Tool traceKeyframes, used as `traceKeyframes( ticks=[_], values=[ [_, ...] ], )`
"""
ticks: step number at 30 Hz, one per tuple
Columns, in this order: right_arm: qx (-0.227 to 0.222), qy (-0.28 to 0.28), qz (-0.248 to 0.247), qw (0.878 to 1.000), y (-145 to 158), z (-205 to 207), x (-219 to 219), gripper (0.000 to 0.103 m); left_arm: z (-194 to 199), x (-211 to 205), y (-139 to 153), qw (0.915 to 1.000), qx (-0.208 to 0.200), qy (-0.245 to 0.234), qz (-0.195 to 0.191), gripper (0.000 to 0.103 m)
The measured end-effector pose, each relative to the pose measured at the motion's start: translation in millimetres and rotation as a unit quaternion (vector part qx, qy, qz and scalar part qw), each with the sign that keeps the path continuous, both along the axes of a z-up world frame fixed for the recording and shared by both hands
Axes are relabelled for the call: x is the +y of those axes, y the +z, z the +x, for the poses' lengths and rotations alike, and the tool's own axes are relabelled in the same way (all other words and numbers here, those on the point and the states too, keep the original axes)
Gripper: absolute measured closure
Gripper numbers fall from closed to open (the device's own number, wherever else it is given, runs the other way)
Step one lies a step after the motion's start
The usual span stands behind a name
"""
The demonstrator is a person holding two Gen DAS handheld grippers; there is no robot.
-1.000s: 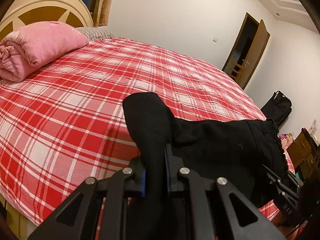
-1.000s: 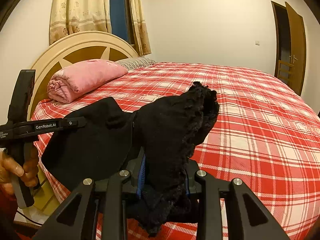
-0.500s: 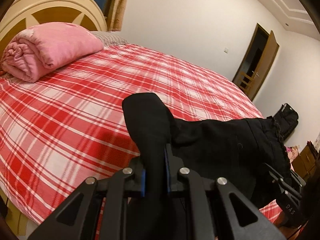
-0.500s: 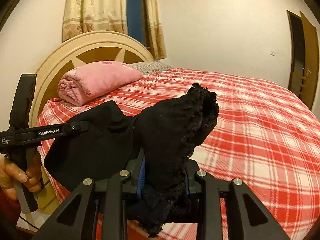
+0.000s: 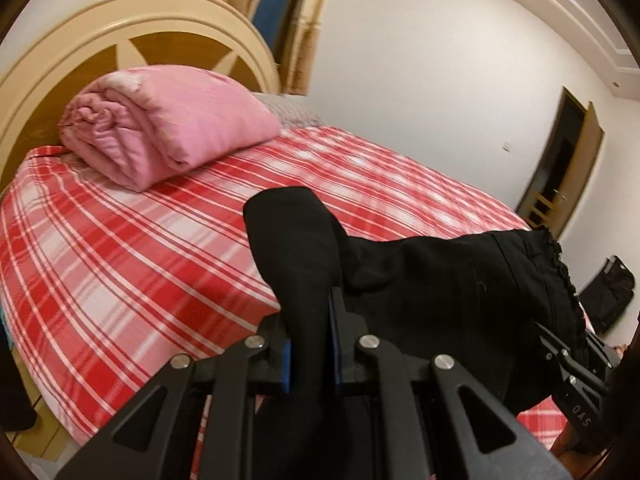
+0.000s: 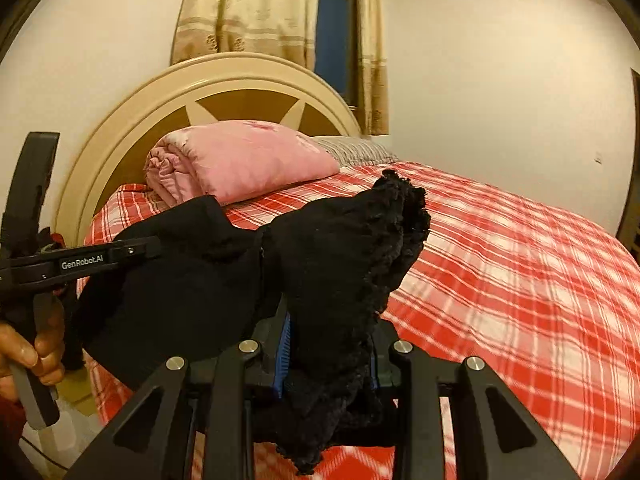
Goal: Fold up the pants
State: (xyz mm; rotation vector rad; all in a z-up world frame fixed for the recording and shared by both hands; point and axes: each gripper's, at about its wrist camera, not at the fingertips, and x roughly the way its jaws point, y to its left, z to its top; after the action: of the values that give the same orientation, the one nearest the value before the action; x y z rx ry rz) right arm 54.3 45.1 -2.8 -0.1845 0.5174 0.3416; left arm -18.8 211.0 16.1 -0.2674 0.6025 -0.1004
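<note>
Over the bed: red-and-white plaid sheet (image 5: 132,264), rolled pink quilt (image 5: 168,136), cream arched headboard (image 6: 240,80).
Room: white walls, beige curtains (image 6: 248,12).
Pants: soft black pants (image 5: 440,276) with frilly edge, held above the sheet.
Left gripper (image 5: 310,344): clamped on pants.
Right gripper (image 6: 328,356): clamped on frilly edge.

left tongs (image 5: 310,344) clamped on pants (image 5: 420,276) | right tongs (image 6: 326,354) clamped on pants, tilted down

- A home bedroom: a wide bed (image 6: 520,280) under a red plaid sheet, with a rounded cream headboard (image 6: 224,80).
- A folded pink quilt (image 5: 172,136) lies by it.
- Patterned curtains (image 6: 248,8) frame a dark window.
- A wooden door (image 5: 576,160), seemingly ajar.
</note>
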Motion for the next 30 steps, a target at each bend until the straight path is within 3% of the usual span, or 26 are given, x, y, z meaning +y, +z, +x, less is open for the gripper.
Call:
traceKeyframes(
  ticks=[6,17,25,27,30],
  values=[
    [0.029,0.002,-0.016,0.999,-26,42,10,0.072,21,11,-12,0.9993,0.008,0.034,0.013,0.088],
    [0.109,-0.016,-0.031,0.993,-89,79,-5,0.072,51,14,-59,0.9952,0.072,0.052,0.039,0.088],
    [0.139,-0.020,-0.018,0.990,-101,89,-13,0.067,61,12,-73,0.9918,0.101,0.055,0.056,0.084],
    [0.145,-0.021,-0.014,0.989,-103,89,-14,0.061,62,13,-76,0.9909,0.107,0.058,0.058,0.080],
    [0.151,-0.024,-0.007,0.988,-104,88,-16,0.050,62,15,-84,0.9854,0.132,0.072,0.079,0.065]
  ],
)
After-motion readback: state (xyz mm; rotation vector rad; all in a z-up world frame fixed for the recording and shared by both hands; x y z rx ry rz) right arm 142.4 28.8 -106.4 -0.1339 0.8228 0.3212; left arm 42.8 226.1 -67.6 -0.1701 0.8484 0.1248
